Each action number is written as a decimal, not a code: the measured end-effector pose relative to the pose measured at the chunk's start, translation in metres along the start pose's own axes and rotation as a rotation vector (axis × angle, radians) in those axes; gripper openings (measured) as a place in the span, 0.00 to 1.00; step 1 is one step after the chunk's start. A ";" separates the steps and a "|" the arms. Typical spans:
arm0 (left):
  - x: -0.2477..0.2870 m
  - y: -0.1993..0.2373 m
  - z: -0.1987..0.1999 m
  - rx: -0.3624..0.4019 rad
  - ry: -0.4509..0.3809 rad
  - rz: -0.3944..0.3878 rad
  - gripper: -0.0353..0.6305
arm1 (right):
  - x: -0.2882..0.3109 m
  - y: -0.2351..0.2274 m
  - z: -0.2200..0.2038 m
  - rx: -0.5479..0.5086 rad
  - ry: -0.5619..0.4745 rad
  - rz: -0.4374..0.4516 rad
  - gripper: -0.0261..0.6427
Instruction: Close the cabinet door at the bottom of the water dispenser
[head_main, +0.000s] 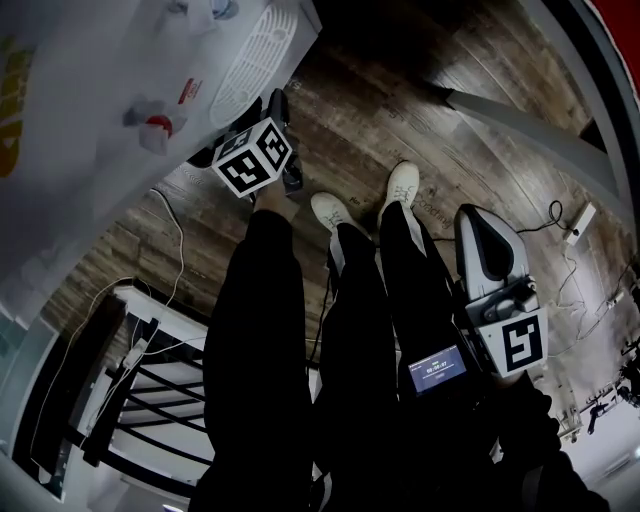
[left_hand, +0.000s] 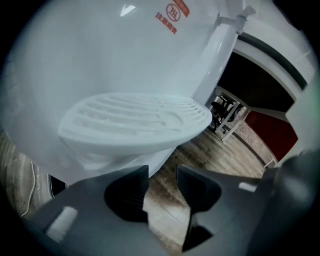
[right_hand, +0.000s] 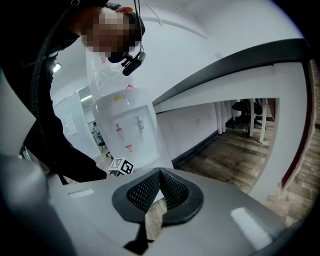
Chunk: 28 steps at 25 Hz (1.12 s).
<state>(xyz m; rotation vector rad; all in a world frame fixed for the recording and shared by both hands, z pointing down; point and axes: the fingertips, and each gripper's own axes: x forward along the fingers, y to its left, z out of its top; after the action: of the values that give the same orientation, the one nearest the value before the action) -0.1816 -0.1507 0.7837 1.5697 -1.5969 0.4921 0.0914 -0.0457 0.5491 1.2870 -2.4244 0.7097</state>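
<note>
Left tongs (left_hand: 162, 173) gape empty just below the tall white water dispenser's (left_hand: 90, 45) slotted white plastic drip tray (left_hand: 135, 117), right tongs (right_hand: 160, 172) pinched together on nothing, well back; cabinet door beneath isn't visible, closing likely still ahead.

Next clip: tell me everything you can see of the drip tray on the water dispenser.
The drip tray is white and plastic-looking, a rounded half-oval shelf with rows of curved slots across its top and a deeper basin beneath. It juts roughly level from the front of the white water dispenser, above the wood-look floor. Nothing stands on it. The left tool hangs just under its front edge, jaws apart and empty. No contact with it shows.
</note>
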 end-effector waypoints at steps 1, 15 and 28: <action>0.000 0.000 0.000 -0.001 -0.003 0.005 0.29 | 0.000 -0.001 0.000 0.000 0.001 -0.001 0.03; -0.030 0.001 -0.025 0.047 0.007 0.006 0.06 | 0.001 0.006 0.006 -0.029 -0.009 0.013 0.03; -0.219 -0.077 0.034 0.258 -0.217 -0.073 0.06 | -0.020 0.038 0.085 -0.096 -0.088 0.036 0.03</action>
<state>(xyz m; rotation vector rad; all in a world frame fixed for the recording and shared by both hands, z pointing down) -0.1438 -0.0489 0.5754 1.9240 -1.6804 0.5191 0.0675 -0.0613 0.4577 1.2655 -2.5234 0.5500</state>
